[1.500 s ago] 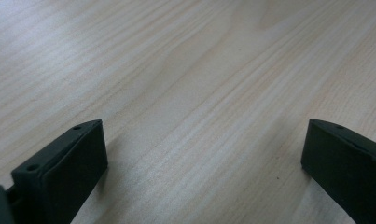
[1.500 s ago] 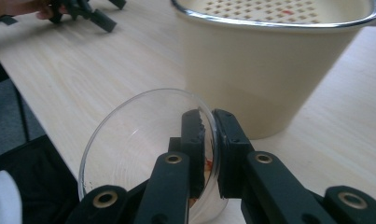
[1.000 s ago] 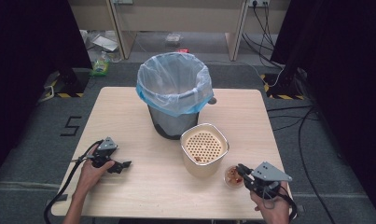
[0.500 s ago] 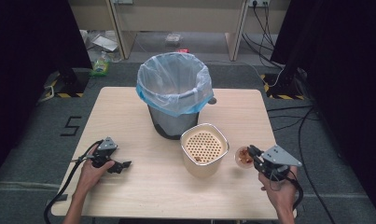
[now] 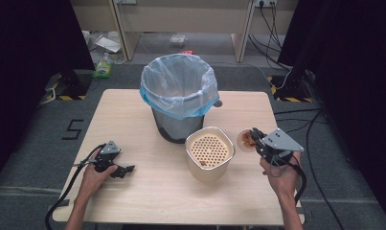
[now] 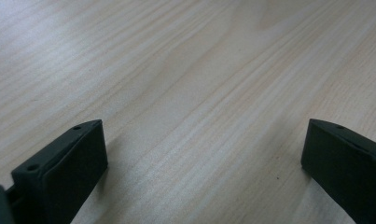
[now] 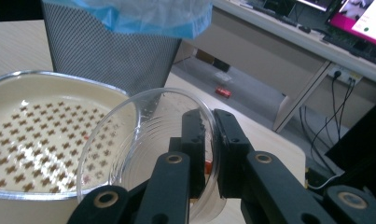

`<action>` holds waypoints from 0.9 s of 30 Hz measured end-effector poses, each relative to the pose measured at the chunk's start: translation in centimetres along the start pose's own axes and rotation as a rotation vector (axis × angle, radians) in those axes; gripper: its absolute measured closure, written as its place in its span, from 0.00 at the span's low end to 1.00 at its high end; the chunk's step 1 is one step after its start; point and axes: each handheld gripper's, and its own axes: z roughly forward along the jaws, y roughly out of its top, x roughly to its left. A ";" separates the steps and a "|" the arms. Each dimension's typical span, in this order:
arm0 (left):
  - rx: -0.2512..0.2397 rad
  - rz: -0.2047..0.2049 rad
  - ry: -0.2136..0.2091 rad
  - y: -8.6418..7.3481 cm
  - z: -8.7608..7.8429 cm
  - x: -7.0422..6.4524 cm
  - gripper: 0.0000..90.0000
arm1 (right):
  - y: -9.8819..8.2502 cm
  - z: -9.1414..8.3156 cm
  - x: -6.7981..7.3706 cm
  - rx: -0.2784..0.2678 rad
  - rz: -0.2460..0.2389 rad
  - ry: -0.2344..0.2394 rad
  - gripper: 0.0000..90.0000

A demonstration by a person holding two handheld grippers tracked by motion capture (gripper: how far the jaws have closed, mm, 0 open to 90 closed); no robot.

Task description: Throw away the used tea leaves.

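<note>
- A small clear glass bowl (image 5: 246,139) with reddish scraps in it is held off the table, toward the right edge, just right of the cream strainer pot (image 5: 209,153).
- The bowl is round, so no long axis is offered; its mouth is seen tipped toward the pot in the right gripper view, rim (image 7: 143,140) hanging by the pot's rim.
- The right gripper (image 5: 259,140) is clamped on the bowl's wall, one jaw inside, one outside, nearly closed.
- The pot lies to the left of that gripper; any emptying is judged to turn on carrying the bowl leftward over the perforated insert (image 5: 209,147).
- The lined bin (image 5: 179,96) stands behind the pot, mid-table.
- The left gripper (image 5: 124,169) is rested near the front left corner, jaws wide apart, nothing between them, well apart from everything.
</note>
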 end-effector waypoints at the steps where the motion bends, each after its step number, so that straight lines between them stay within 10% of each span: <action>1: 0.000 0.000 0.000 0.0 0.0 0.0 0.00 | 0.4 0.2 0.0 -0.006 -0.010 -0.002 0.93; 7: 0.000 0.000 0.000 0.0 0.0 0.0 0.00 | 2.4 1.2 0.2 -0.031 -0.092 -0.017 0.93; 15: 0.000 0.000 0.000 0.0 0.0 0.0 0.00 | 4.6 3.0 1.7 -0.035 -0.278 -0.060 0.93; 21: 0.000 0.000 0.000 0.0 0.0 0.0 0.00 | 5.1 4.4 3.5 -0.022 -0.506 -0.122 0.93; 27: 0.000 0.000 0.000 0.0 0.0 0.0 0.00 | 4.9 4.9 4.4 -0.041 -0.597 -0.133 0.93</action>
